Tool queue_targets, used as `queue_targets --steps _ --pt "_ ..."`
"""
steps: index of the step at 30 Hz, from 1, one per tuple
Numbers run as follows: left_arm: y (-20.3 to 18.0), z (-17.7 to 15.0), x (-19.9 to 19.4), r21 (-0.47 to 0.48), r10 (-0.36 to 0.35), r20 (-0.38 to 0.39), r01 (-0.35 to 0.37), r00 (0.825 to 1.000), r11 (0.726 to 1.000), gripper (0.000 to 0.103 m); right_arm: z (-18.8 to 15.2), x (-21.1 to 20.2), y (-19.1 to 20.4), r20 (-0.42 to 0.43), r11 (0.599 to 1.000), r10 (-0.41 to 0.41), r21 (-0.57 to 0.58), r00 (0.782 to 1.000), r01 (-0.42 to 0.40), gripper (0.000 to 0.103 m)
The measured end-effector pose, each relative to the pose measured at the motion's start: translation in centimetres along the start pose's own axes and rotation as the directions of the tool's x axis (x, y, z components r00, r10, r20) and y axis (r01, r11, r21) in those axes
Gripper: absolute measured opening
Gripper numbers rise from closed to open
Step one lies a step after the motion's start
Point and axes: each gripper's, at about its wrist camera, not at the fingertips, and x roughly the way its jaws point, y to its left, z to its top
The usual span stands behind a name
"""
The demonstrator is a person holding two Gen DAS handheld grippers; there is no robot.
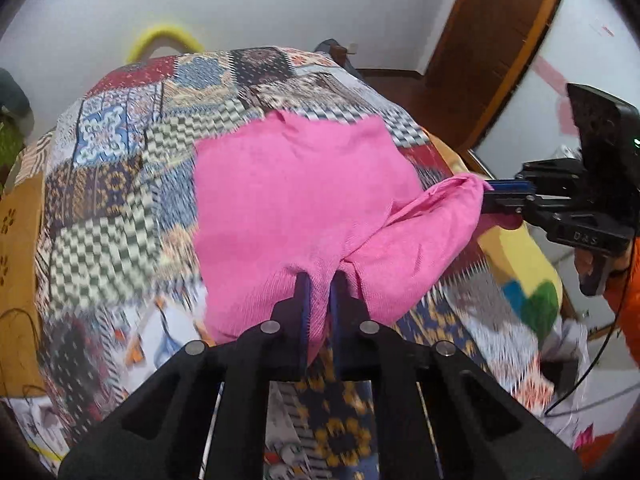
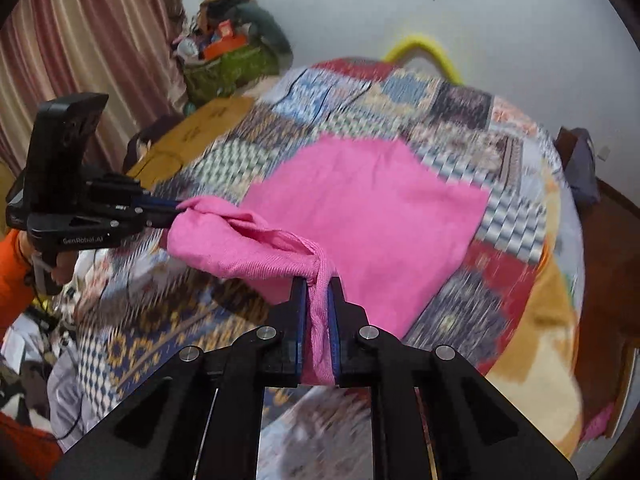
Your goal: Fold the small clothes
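Note:
A pink garment (image 1: 296, 184) lies on a patchwork bedspread (image 1: 120, 184); it also shows in the right wrist view (image 2: 372, 208). My left gripper (image 1: 320, 280) is shut on its near edge, with cloth bunched between the fingers. My right gripper (image 2: 318, 284) is shut on another part of the near edge, with a twisted strip of cloth between its fingers. The near edge is lifted off the bed between the two grippers. The right gripper shows at the right of the left wrist view (image 1: 490, 194), and the left gripper at the left of the right wrist view (image 2: 180, 210).
The bedspread (image 2: 460, 120) covers the bed. A yellow hoop (image 1: 166, 38) stands against the white wall behind it. A wooden door (image 1: 492, 40) is at the right. A green bag of items (image 2: 228, 68) and a curtain (image 2: 80, 40) are at the left. Cables lie on the floor.

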Motion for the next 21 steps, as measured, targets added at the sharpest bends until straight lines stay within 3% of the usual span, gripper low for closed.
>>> queue_targets --steps 6,13,16,17,19,21 --pt "2.4 7.2 2.4 0.0 0.038 0.001 -0.038 0.999 0.999 0.007 4.7 1.4 -3.2 0.02 0.999 -0.041 0.006 0.999 0.041 0.008" --pt "6.8 13.4 8.0 -0.073 0.038 -0.024 -0.04 0.999 0.997 0.007 8.3 5.8 -8.2 -0.008 0.995 -0.093 0.042 0.996 0.093 0.008" --pt "8.0 14.7 9.4 -0.09 0.15 0.011 -0.149 0.989 0.985 0.009 9.2 7.7 -10.2 0.012 0.981 -0.184 0.073 0.983 0.182 0.009" --pt "8.4 14.8 9.6 -0.096 0.148 0.022 -0.145 0.989 0.985 0.009 9.2 7.8 -10.6 0.017 0.978 -0.191 0.087 0.981 0.189 0.009" --pt "8.9 14.4 9.8 -0.106 0.115 0.018 -0.113 0.993 0.988 0.018 8.9 7.9 -11.5 0.015 0.979 -0.159 0.133 0.987 0.155 0.009" --pt "9.4 13.4 9.9 -0.116 0.104 0.012 -0.102 0.995 0.988 0.043 8.1 7.6 -11.6 0.001 0.978 -0.147 0.148 0.989 0.146 0.02"
